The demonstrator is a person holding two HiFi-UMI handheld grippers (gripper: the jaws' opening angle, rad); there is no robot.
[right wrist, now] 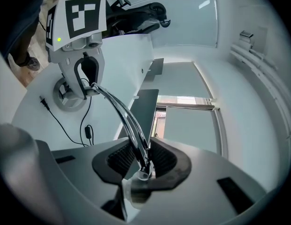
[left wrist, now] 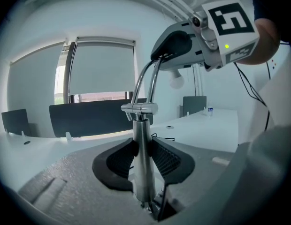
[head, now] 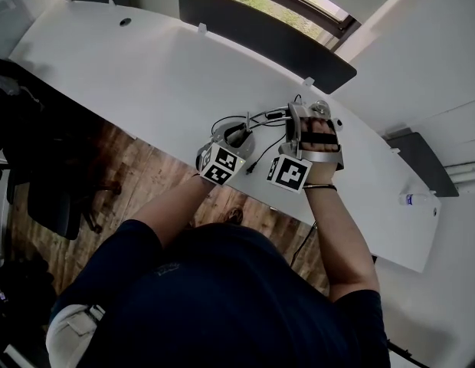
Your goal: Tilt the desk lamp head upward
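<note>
A chrome desk lamp stands on the white desk [head: 145, 75]. Its upright post [left wrist: 141, 163] is between the pads of my left gripper [left wrist: 143, 156], which press on it from both sides. From the post, two thin curved rods [right wrist: 122, 114] rise to the lamp head and its bulb [left wrist: 176, 80]. My right gripper [right wrist: 141, 158] is at the top of those rods, near the head joint. The rods lie between its pads with a slight gap. In the head view the left gripper [head: 236, 138] is over the round base [right wrist: 68, 95], and the right gripper [head: 299, 121] is beside it.
The lamp's black cable [right wrist: 65, 125] trails over the desk toward its near edge. Dark partition panels [head: 260, 29] stand along the far edge, with a window behind them. A water bottle [head: 412, 199] stands at the desk's right end. A black office chair [head: 46, 167] is on the left.
</note>
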